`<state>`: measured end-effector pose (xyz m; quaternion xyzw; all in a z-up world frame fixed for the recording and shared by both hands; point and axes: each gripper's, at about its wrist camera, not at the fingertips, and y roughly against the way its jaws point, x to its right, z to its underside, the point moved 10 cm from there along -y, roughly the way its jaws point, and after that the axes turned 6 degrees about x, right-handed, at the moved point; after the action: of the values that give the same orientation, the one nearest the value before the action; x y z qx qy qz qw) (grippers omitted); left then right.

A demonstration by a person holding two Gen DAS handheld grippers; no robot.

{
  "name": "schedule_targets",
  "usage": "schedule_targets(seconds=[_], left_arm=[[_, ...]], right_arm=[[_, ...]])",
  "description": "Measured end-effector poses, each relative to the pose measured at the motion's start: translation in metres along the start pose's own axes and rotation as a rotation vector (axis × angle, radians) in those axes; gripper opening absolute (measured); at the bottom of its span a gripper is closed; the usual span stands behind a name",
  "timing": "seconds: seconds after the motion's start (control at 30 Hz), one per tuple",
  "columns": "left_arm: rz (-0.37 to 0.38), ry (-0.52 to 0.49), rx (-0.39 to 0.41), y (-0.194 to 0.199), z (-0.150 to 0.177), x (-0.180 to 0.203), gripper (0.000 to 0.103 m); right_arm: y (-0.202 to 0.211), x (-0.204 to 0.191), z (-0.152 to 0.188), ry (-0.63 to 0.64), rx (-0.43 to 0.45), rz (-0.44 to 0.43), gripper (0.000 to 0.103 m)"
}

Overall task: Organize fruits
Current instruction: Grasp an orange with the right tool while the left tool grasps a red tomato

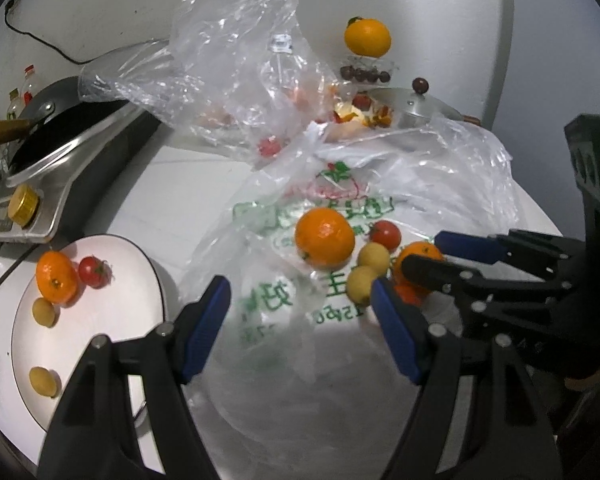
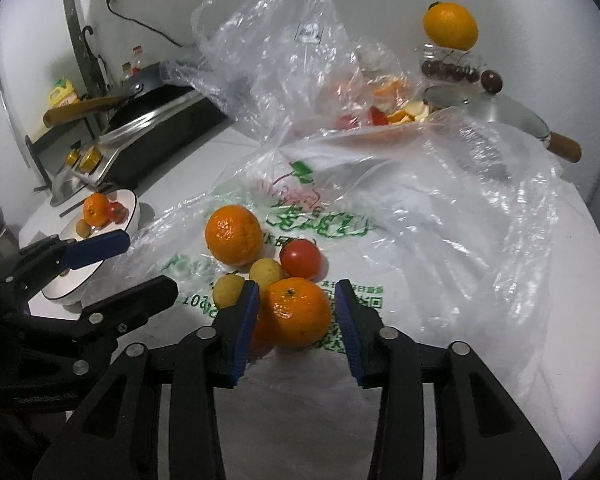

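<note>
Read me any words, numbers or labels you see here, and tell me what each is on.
Printed plastic bag: green characters and a row of digits, seen reversed through the plastic, too blurred to read.
Yellow bottle by the pan: label too small.
Small sticker on the clear bag: unreadable.
Nothing else carries text.

mandarins (image 2: 299,312): orange
tomato (image 2: 300,259): red
small round fruits (image 2: 265,272): pale yellow
plastic bag (image 2: 320,216): clear, green print
plate (image 1: 112,312): white
gripper pads (image 2: 249,320): blue
</note>
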<state>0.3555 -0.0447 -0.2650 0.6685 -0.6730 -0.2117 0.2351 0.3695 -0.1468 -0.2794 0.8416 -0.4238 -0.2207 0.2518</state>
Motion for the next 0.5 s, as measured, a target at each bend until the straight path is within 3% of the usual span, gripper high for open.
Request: schedule_targets(seconds=[0.3,0.5], left_arm=[[0.006,-0.016,-0.005,0.000,0.000,0.008,0.074],[0.029,-0.044,-0.018,-0.003,0.003,0.027,0.074]], right_arm=[[-0.002,0.002,0.006,0.001,-0.026,-0.004,0.043],[0.016,0.013,0.003,-0.010,0.016,0.007,0.043]])
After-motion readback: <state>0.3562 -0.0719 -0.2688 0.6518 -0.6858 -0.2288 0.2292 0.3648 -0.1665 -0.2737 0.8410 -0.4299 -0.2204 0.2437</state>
